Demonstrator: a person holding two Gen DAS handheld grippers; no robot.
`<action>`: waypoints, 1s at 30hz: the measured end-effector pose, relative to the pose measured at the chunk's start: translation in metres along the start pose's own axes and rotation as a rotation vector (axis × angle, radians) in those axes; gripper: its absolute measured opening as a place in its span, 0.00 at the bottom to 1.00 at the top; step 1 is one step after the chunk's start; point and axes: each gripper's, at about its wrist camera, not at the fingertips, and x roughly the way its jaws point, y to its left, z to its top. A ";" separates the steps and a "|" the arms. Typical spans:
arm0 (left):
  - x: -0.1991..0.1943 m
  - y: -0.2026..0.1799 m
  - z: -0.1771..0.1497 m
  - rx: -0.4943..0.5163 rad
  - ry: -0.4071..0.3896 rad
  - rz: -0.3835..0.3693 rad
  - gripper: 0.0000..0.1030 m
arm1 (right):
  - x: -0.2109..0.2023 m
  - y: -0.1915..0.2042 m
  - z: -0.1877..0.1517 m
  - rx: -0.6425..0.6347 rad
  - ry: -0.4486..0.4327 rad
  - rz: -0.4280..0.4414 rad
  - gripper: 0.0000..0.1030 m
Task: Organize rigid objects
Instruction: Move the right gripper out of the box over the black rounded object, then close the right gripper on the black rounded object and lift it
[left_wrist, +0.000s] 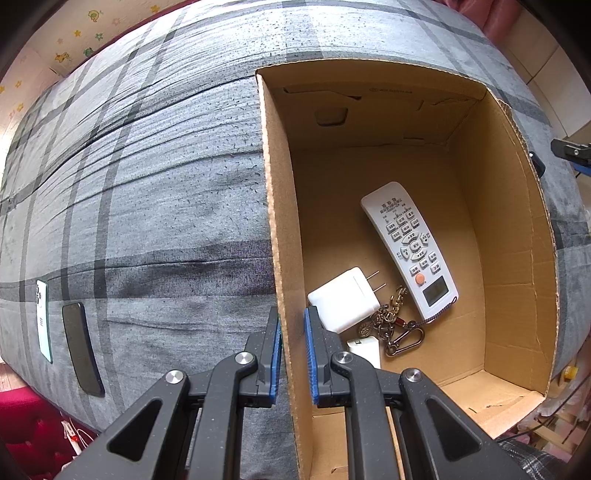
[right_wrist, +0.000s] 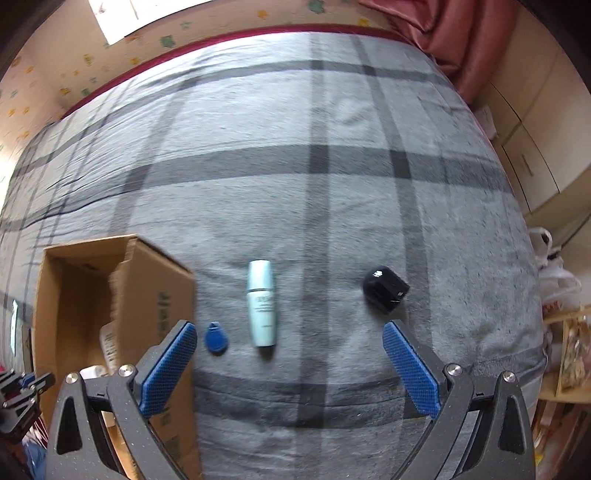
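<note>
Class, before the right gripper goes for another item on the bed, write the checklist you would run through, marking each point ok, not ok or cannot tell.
1. Right gripper open and empty: ok.
2. Pale green bottle lies between the open fingers' lines, unobstructed: ok.
3. Blue key tag apart from the bottle: ok.
4. Left gripper clamped on the cardboard box wall: ok.
5. Free floor space in the box beside the remote and white charger: ok.
6. Black adapter clear of the right finger: ok.

Left hand-held gripper (left_wrist: 292, 332) seemingly clamped — right (right_wrist: 288, 347) spread.
</note>
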 end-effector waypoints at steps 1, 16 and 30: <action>0.000 0.000 0.000 -0.001 0.001 0.001 0.12 | 0.003 -0.003 0.000 0.008 0.005 -0.004 1.00; 0.002 -0.001 0.002 -0.004 0.016 0.009 0.12 | 0.066 -0.059 0.012 0.107 0.079 -0.097 1.00; 0.004 0.000 0.004 -0.017 0.028 0.010 0.12 | 0.108 -0.083 0.021 0.176 0.147 -0.103 0.97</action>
